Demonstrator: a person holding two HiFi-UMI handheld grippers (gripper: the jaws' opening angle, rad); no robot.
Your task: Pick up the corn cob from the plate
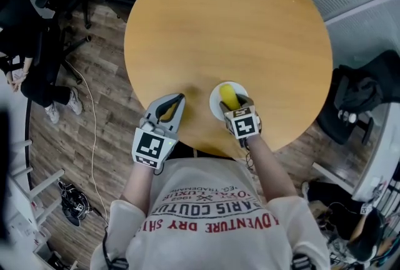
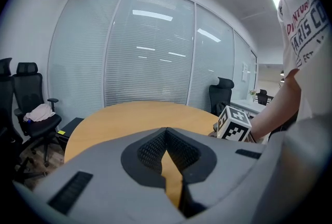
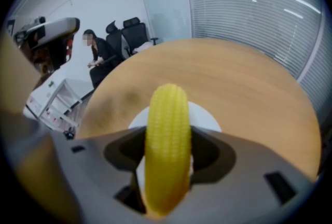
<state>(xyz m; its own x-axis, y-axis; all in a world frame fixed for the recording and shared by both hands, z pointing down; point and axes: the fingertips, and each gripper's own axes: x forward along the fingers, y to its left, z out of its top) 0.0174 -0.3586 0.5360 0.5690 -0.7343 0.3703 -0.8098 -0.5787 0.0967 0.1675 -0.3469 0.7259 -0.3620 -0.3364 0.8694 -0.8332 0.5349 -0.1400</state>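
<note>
Corn cob (image 3: 167, 155) sits between the right gripper's (image 3: 167, 137) jaws. They are spread wide and flank it closely, but by my reading have not clamped. It lies on the white plate (image 3: 206, 118), so the grip and lift remain. The cob is bright yellow, plump, with even kernel rows. The left gripper (image 2: 166, 132) hangs with jaws together and empty over the round bench (image 3: 233, 78).

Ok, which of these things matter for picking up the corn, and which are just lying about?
In the job: corn cob, white plate under it, right claw open around the cob, table.
Lying about: left claw, shut and empty; office chairs; cable on the floor; clothes on a chair.
</note>
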